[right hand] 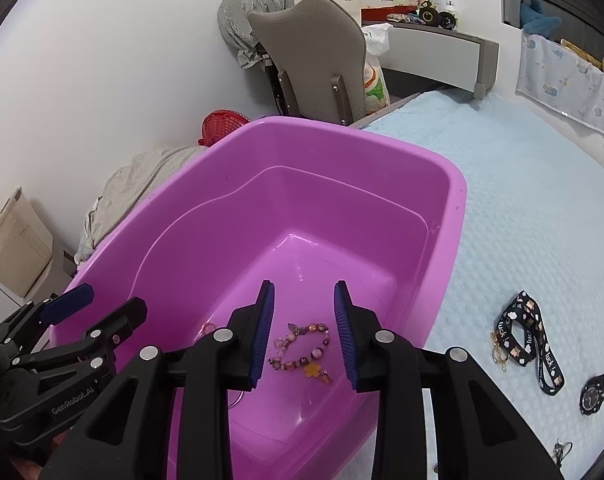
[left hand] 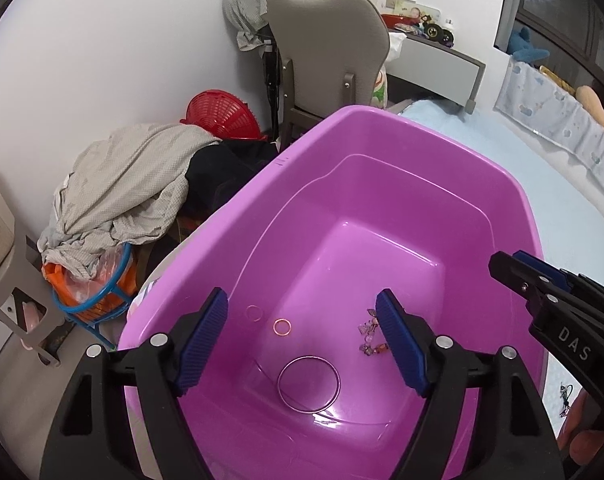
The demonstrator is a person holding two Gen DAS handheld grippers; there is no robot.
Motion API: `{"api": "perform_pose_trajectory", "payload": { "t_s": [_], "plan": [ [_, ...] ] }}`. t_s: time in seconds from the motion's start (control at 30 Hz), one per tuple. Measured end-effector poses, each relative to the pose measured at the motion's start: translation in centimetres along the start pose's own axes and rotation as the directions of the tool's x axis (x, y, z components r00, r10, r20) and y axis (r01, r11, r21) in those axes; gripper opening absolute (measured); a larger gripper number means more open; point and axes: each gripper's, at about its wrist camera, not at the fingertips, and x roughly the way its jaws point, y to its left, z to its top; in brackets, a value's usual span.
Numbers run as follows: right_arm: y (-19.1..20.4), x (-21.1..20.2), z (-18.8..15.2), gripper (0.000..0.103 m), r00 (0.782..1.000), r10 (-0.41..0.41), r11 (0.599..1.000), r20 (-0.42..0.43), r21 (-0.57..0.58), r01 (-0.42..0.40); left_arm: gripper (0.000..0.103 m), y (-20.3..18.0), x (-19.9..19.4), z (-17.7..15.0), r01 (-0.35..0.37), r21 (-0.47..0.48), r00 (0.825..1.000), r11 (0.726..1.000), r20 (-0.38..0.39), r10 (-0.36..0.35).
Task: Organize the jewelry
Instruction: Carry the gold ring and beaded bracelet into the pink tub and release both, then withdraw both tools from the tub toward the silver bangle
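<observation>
In the left wrist view the left gripper [left hand: 304,344] hangs over the purple tub [left hand: 206,240] with its jaws spread wide and nothing between the pads. Below it on the tub floor, from left to right, lie a faint pale ring [left hand: 253,312] at 10 o'clock, a small copper-coloured ring [left hand: 282,325], a large thin bangle [left hand: 309,384] at 6 o'clock, and a beaded bracelet [left hand: 368,334] at 3 o'clock.

All look light. The rings and bangle are likely stiff, smooth and flat on slick plastic, so they may skid; pinching across the wire rim at one edge seems best. The bracelet looks limp and lumpy, easy to pinch across a run of beads.

The right gripper [right hand: 304,336] hovers above that bracelet, jaws partly apart and empty. Out on the blue bed cover at 3 o'clock wait a soft black lanyard [right hand: 532,344] and a watch [right hand: 592,396].
</observation>
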Motion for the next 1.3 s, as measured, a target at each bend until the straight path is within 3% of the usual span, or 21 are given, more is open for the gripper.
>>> {"api": "perform_pose_trajectory", "payload": {
  "t_s": [0.8, 1.3],
  "plan": [
    [-1.8, -9.8, -5.0, 0.036, 0.993, 0.009, 0.996, 0.12, 0.09, -0.02, 0.075, -3.3, -7.6, -3.2, 0.018, 0.065, 0.995, 0.998, 0.093, -0.024],
    [-6.0, -17.6, -12.7, 0.038, 0.979, -0.061, 0.981, 0.195, 0.194, 0.022, 0.075, -9.1, -12.1, -8.5, 0.073, 0.176, 0.99, 0.982, 0.109, -0.093]
  ]
}}
